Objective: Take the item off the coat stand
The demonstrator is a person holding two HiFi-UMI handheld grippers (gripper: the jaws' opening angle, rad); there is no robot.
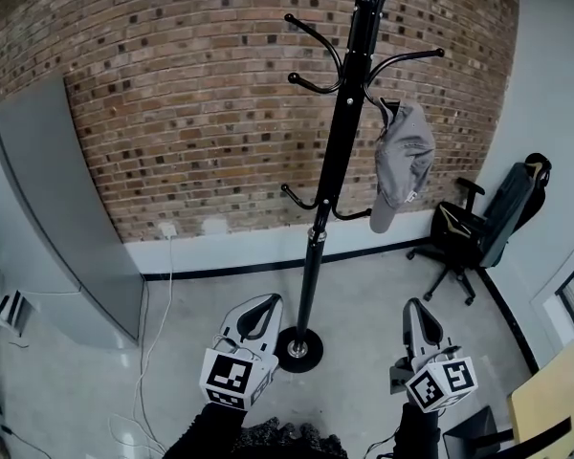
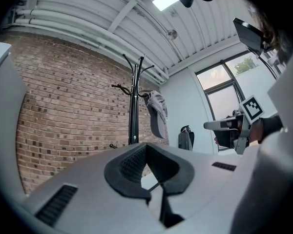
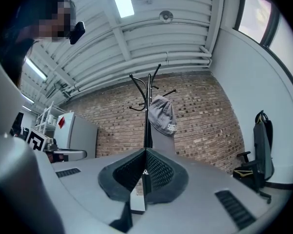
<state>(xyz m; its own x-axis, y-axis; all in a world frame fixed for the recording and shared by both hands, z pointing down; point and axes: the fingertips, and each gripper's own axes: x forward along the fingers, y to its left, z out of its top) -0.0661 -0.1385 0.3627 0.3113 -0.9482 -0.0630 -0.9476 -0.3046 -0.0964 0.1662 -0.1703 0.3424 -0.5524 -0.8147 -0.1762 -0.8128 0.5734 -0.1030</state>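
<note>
A person is holding two hand-held grippers out in front of a black coat stand that is standing on a grey floor against a brick wall. The task's item, a grey cap, is hanging from one of the stand's upper hooks on the right side of the pole, crown against the pole and peak pointing down, well above both tools.

The left hand-held gripper is pointing roughly level toward the wall, just left of the stand's round base, on a forearm in a dark sleeve. Its jaws appear to be meeting at the tips, with nothing between them. In its own view the cap is hanging far ahead and a little right of the tips.

The right hand-held gripper is angling slightly upward to the right of the base, below the cap. Its jaws are clenched flat together and empty. In its own view the cap is showing just above and right of the closed tips.

A grey cabinet is standing at the far left, a white cable is trailing down the wall beside it, and a black office chair is sitting in the far right corner.
</note>
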